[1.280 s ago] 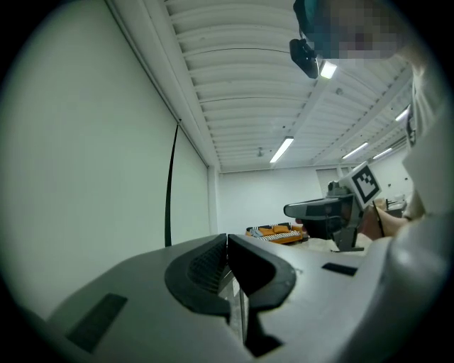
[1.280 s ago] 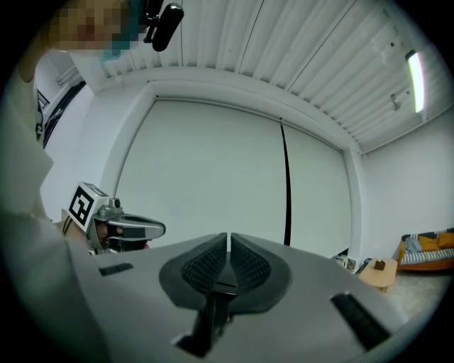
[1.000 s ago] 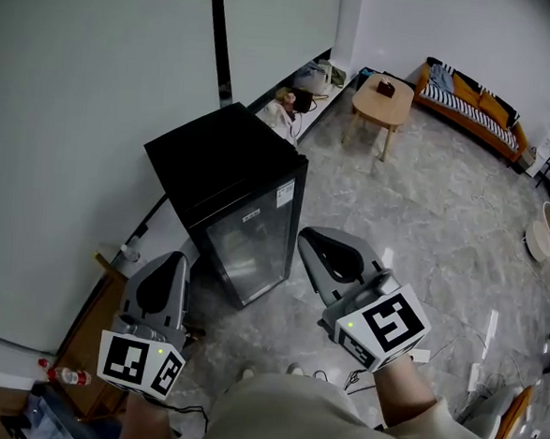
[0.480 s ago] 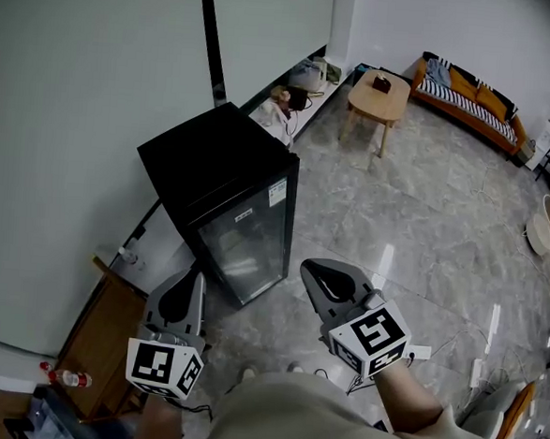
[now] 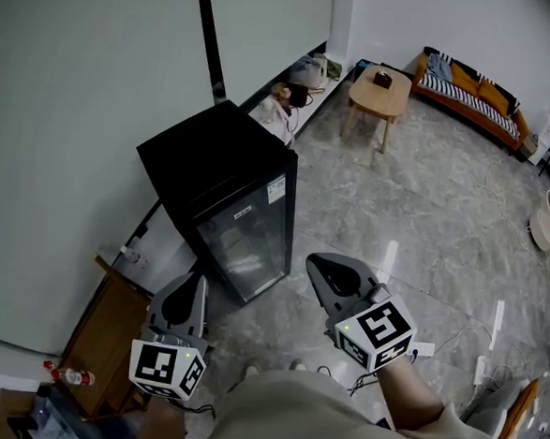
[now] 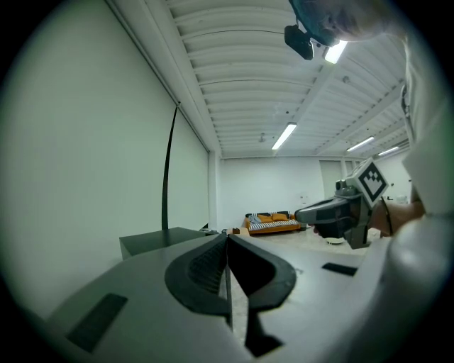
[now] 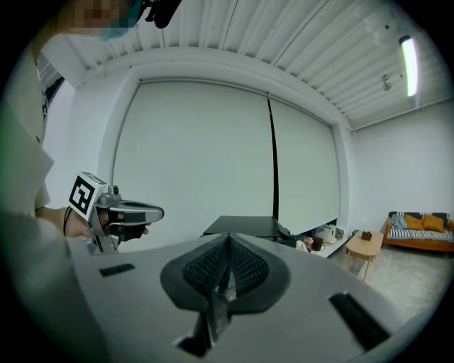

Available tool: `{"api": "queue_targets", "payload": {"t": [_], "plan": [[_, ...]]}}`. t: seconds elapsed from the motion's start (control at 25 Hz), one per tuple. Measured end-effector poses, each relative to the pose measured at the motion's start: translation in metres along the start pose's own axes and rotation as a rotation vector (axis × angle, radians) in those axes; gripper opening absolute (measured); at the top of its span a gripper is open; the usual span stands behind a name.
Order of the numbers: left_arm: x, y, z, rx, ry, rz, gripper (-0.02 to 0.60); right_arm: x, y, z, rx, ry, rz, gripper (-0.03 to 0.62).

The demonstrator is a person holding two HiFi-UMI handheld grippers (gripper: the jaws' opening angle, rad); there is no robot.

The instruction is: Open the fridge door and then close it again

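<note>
A small black fridge with a glass door stands on the floor against the wall, door closed. Its flat top also shows in the left gripper view as the fridge and in the right gripper view as the fridge. My left gripper hovers in front of the fridge's lower left corner, jaws shut and empty. My right gripper hangs to the right of the door, apart from it, also shut with nothing between its jaws. Each gripper sees the other: right gripper, left gripper.
A wooden board or low cabinet and a bottle lie at the lower left. A small wooden table and an orange sofa stand at the far side. Cables trail on the marble floor at right.
Both grippers have sunk lower and drawn back toward the body. The fridge door stays closed.
</note>
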State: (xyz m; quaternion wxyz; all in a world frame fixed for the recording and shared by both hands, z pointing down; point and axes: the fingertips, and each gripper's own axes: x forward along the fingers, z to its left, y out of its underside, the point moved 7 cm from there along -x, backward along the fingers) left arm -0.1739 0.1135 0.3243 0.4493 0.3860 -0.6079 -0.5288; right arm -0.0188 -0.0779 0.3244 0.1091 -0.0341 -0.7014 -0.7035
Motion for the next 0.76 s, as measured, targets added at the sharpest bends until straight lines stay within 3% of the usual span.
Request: {"api": "queue_targets", "payload": {"t": [0.76], "plan": [[-0.0023,-0.0023,0.0011,0.007,0.016,0.017,0.008,0.0011,-0.0023,0.0044,0.003,-0.003,-0.002,-0.003]]}}
